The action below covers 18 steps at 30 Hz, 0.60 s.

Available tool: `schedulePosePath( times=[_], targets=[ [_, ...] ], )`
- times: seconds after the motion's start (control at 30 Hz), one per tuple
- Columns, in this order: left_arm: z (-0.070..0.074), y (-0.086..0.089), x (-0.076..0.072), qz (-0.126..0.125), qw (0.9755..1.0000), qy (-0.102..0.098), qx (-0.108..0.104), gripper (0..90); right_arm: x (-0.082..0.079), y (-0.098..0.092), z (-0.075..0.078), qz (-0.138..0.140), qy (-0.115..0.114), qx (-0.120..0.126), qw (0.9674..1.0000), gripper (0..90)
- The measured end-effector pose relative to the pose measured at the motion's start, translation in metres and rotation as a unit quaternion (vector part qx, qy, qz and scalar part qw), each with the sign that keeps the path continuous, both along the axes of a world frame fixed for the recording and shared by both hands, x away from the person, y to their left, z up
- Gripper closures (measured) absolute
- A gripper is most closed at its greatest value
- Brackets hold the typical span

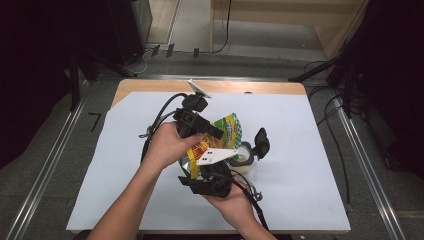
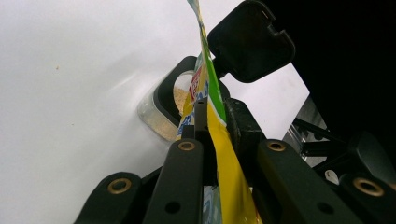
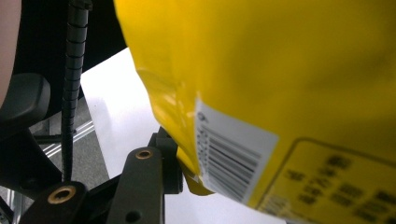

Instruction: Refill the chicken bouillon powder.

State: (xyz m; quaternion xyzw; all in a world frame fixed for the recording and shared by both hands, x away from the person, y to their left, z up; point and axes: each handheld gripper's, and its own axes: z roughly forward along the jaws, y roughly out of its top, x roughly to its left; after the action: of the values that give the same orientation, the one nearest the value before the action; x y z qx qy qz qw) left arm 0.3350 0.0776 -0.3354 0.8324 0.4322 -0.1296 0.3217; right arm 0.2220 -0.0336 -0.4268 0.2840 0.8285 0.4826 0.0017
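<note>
A yellow and green snack bag (image 1: 228,128) hangs tilted between my two grippers above the white table cover. My left gripper (image 1: 214,132) is shut on the bag's upper edge; in the left gripper view the thin bag (image 2: 219,140) runs between the pressed jaws (image 2: 212,114). My right gripper (image 1: 196,172) holds the bag from below. In the right gripper view the bag's barcode side (image 3: 261,84) hides the right jaw, and its lower corner sits at the left finger (image 3: 170,161). Under the bag stands a clear jar (image 2: 156,116) with a black flip lid (image 2: 252,42) open and beige crumbs inside.
The jar (image 1: 243,159) and its raised lid (image 1: 261,142) stand just right of the grippers. A white sheet (image 1: 310,165) covers most of the wooden table (image 1: 150,85). Metal rails run along both sides, and cables lie on the floor at the right.
</note>
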Motion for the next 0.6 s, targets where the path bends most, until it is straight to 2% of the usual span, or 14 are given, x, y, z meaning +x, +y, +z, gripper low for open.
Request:
schedulePosePath(
  times=[0.33,0.47,0.6],
  targets=[
    [0.0013,-0.0015,0.0037,-0.004,1.0,0.006,0.004,84.6,0.0003,-0.0002,0.0017,-0.004,0.003,0.007,1.0,62.9],
    [0.0016,-0.0016,0.0066,-0.01,0.9998,0.015,0.002,84.5,0.0001,0.0007,0.0022,-0.009,-0.001,0.008,0.9999,62.4],
    [0.003,-0.0028,0.0067,-0.01,0.9998,0.017,0.009,85.5,-0.0009,0.0011,0.0029,-0.009,-0.002,0.011,0.9999,62.5]
  ],
)
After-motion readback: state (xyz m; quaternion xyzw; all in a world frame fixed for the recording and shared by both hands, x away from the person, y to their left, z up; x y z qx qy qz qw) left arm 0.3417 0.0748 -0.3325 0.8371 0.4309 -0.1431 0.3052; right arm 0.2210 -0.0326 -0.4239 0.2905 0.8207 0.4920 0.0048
